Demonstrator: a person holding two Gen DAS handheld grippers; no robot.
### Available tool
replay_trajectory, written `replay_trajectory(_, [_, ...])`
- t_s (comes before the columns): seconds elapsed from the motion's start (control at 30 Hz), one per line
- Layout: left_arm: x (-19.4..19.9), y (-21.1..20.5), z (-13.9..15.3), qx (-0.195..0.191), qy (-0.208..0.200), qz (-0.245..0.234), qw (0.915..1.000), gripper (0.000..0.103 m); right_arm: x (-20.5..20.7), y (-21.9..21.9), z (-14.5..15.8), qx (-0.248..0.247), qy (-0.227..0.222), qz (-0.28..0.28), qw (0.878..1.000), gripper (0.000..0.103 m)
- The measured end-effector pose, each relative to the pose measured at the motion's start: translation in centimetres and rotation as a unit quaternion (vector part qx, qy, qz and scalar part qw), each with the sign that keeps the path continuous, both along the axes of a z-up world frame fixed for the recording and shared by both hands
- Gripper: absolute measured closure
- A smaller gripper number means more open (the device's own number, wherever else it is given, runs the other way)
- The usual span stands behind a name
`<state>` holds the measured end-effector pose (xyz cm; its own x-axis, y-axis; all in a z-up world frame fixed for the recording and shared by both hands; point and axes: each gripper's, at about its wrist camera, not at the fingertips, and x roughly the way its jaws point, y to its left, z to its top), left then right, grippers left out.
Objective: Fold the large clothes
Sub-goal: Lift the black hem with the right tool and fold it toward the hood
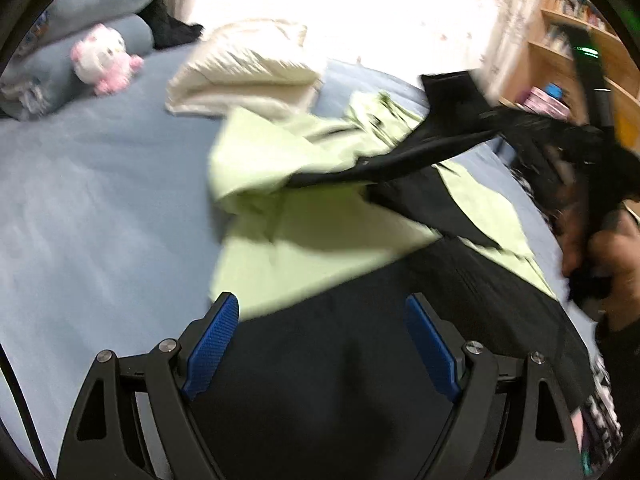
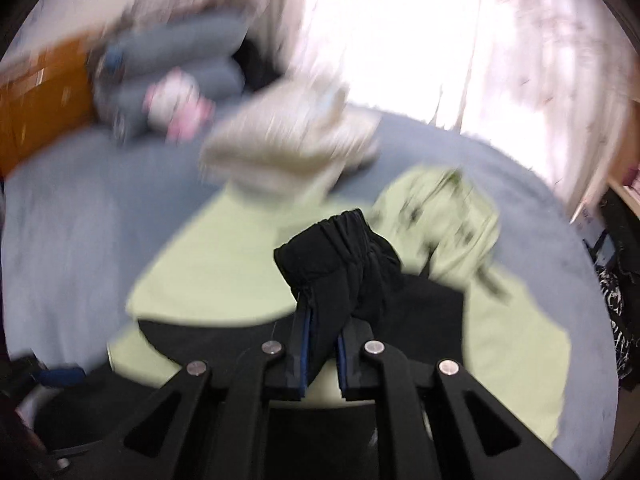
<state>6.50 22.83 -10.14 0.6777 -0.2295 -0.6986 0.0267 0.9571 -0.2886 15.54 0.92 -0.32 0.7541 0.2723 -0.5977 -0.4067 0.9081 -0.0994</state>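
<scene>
Here, the black garment (image 2: pixel 340 264) is lying partly on the blue bed (image 1: pixel 88 208), spread across a pale green garment (image 1: pixel 304 248), with one gathered, elasticated end lifted clear. The right hand-held gripper (image 2: pixel 322 344) is clamping that bunched end between its nearly closed pads. The left hand-held gripper (image 1: pixel 322 344) is hovering over the dark cloth with its jaws standing wide apart, gripping nothing. A folded cream quilt (image 1: pixel 244 76) is sitting beyond the green garment, near a pink and white plush toy (image 1: pixel 105 58) leaning against grey-blue pillows (image 1: pixel 100 4). A wooden bookshelf (image 1: pixel 580 36), holding books, is standing beside the bed.
</scene>
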Motion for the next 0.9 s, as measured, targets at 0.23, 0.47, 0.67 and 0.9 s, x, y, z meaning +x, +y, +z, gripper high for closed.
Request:
replay_trajectory(0.23, [2.9, 1.9, 0.6, -0.013, -0.001, 0.041, 0.9991, 0.019, 5.6, -11.7, -2.8, 0.075, 0.052, -0.164, 0.982, 0.089])
replay_trajectory(0.47, [6.8, 1.2, -1.2, -0.004, 0.045, 0.013, 0.9989, 0.019, 5.6, -21.6, -14.2, 0.132, 0.258, -0.236, 0.928, 0.070])
replay_trajectory(0.67, [13.1, 1.7, -2.9, -0.039, 0.084, -0.013, 0.9956, 0.019, 6.7, -25.0, -12.8, 0.224, 0.250, -0.237, 0.912, 0.037])
replay_trajectory(0.9, [20.8, 3.1, -5.6, -0.079, 0.114, -0.001, 0.9904, 0.019, 11.0, -26.8, -13.9, 0.309, 0.257, -0.224, 0.888, 0.037])
